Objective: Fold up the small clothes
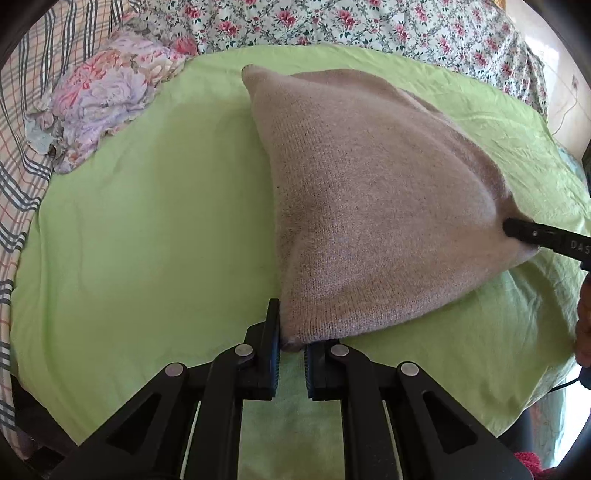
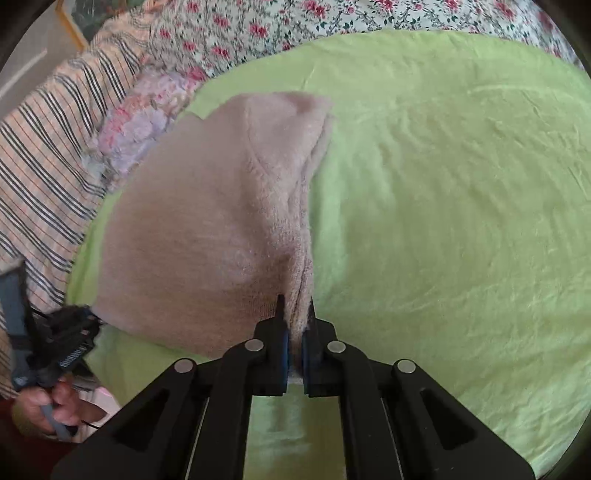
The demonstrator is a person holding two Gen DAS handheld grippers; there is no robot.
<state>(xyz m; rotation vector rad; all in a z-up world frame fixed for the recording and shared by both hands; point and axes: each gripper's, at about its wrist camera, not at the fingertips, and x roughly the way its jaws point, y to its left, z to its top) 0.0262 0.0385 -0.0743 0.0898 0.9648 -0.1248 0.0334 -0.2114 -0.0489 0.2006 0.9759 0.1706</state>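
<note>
Left wrist view
Left gripper point(image 1: 292, 341): we see our jaws clamped on the near corner of the knit garment point(image 1: 369, 206), a pinch of pinkish-beige wool caught between the blue pads.
Knit garment: it spreads away from us in a rough triangle, one corner far up the sheet, one at our jaws, one out to the right; the nearer part looks lifted and taut, though we cannot tell how much of it touches the bed.
Right gripper point(image 1: 511, 229): its black tip meets the garment's right corner; from here we cannot tell how its jaws stand.
Green sheet point(image 1: 147, 221): it covers the bed under and around the garment.
Crumpled floral cloth point(image 1: 107, 96): it lies at the sheet's far left edge, apart from the garment.
Plaid cloth point(image 1: 22, 122): along the left border.
Rose-print bedding point(image 1: 351, 26): across the far side.

Right wrist view
Right gripper point(image 2: 294, 343): our jaws are closed on a bunched, doubled edge of the knit garment point(image 2: 207, 221).
Knit garment: it stretches from our jaws up and to the left, over the left part of the green sheet point(image 2: 443, 206).
Left gripper point(image 2: 83, 325): at the garment's lower left corner, held in a hand point(image 2: 44, 410); blurred, so we cannot read its jaws here.
Floral cloth point(image 2: 147, 122): just past the garment's far left side.
</note>
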